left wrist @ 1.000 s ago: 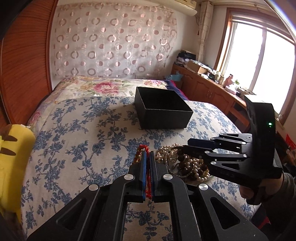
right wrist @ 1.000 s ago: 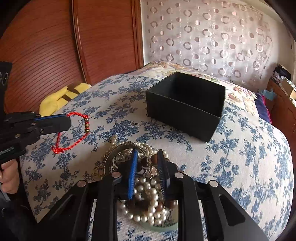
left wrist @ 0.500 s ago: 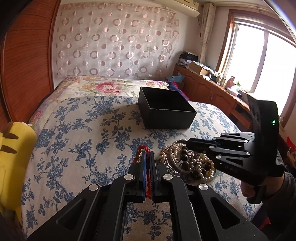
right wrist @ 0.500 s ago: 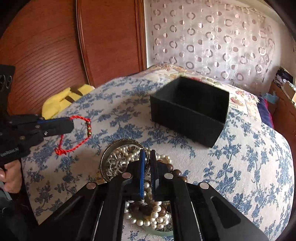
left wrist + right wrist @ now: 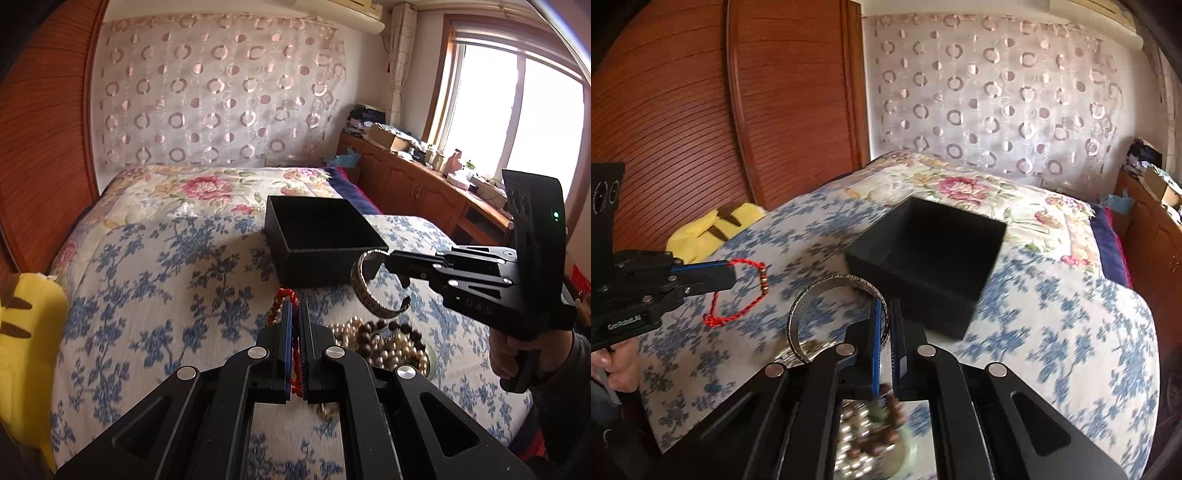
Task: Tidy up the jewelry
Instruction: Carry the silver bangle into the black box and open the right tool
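While clamped in right-gripper (image 5: 885, 325) jaws, silver bangle (image 5: 827, 317) above bead pile (image 5: 384, 341).

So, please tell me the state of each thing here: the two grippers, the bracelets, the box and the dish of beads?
Left gripper: shut on the red cord bracelet.
Red cord bracelet: held in the air, hanging loose.
Right gripper: shut on the silver bangle.
Silver bangle: lifted above the dish.
Black box: open, no lid, nothing visible inside.
Dish of beads: resting on the bed, holding a pile of beads.

Bedroom: daylight is streaming through window (image 5: 517, 110); circle-patterned curtain (image 5: 221, 92) is hanging behind floral-quilted bed (image 5: 147, 258); wooden cabinets (image 5: 424, 192) alongside
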